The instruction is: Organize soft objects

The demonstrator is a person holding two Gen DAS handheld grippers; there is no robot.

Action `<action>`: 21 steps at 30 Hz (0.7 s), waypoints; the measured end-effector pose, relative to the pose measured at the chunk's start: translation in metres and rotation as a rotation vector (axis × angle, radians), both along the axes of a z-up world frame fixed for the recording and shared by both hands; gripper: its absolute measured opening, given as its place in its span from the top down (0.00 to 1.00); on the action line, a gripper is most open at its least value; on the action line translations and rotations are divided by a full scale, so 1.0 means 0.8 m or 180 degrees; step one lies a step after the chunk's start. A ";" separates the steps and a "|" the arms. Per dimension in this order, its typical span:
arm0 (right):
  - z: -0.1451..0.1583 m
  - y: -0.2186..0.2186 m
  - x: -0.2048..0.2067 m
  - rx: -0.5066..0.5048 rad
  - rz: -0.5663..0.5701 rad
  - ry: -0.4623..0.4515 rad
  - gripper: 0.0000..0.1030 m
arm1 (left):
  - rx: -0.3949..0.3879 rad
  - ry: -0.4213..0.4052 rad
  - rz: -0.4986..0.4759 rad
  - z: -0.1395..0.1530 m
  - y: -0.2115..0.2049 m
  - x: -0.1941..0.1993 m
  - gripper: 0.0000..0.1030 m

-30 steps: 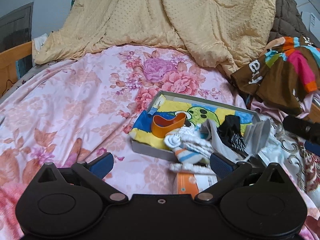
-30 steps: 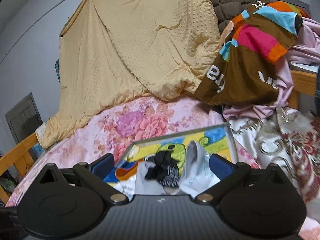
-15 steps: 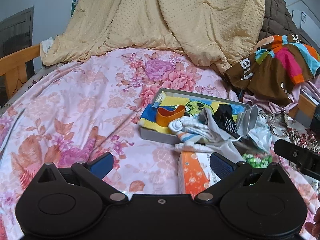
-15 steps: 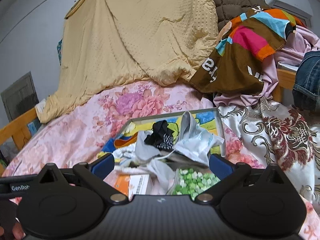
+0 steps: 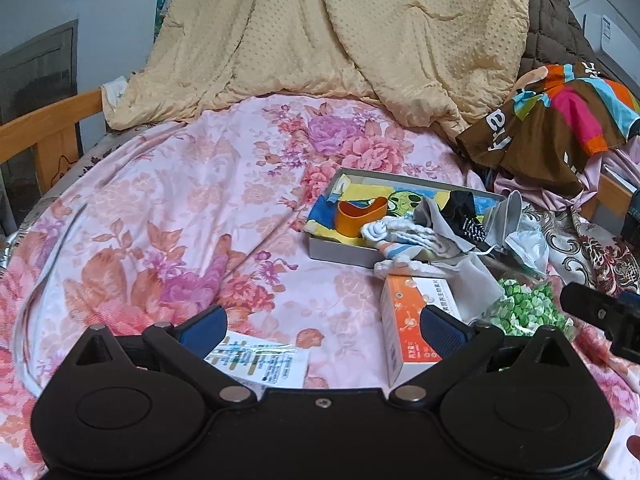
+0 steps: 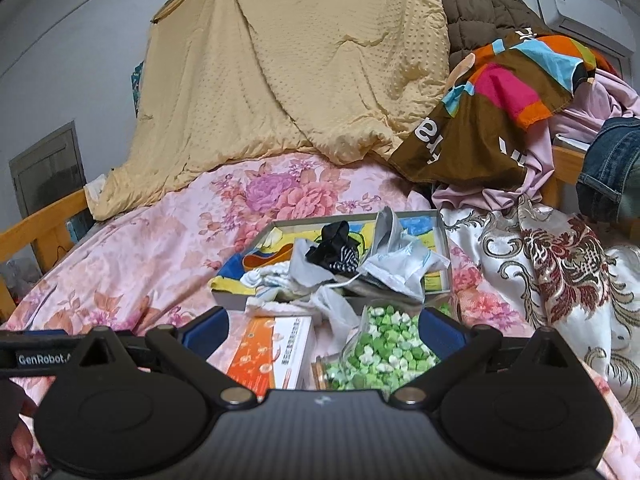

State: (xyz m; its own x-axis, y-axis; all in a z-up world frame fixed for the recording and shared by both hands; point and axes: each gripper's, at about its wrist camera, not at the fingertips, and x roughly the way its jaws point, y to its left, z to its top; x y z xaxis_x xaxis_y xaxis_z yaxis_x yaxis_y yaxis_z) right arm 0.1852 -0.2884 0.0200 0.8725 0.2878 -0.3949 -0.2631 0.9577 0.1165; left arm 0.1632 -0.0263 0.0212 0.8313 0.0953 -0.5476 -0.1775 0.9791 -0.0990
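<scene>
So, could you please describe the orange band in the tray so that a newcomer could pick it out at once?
On the pink floral bedspread lies a shallow grey tray lined with a cartoon picture. At its left end, beside the heap of socks, stands the orange band, a smooth open loop on its edge. Everything beside it is crumpled white, grey or black cloth.

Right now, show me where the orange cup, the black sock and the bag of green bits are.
orange cup [image 5: 361, 216], left wrist view, on its outer front wall.
black sock [image 6: 334, 249], right wrist view, on the bunched middle of it.
bag of green bits [image 6: 380, 350], right wrist view, on the green pieces showing through the clear plastic.
</scene>
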 end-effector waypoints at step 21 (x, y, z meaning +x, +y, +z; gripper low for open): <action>-0.021 0.014 -0.063 -0.0192 -0.0149 0.0101 0.00 | 0.0063 -0.0055 -0.0121 -0.020 0.007 -0.060 0.01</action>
State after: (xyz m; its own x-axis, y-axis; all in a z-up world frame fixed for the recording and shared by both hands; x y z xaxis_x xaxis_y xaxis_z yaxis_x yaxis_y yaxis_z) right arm 0.1345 -0.2773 0.0031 0.8712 0.2216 -0.4380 -0.2149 0.9744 0.0657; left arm 0.1152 -0.0206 0.0051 0.8439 0.0741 -0.5314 -0.1384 0.9870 -0.0822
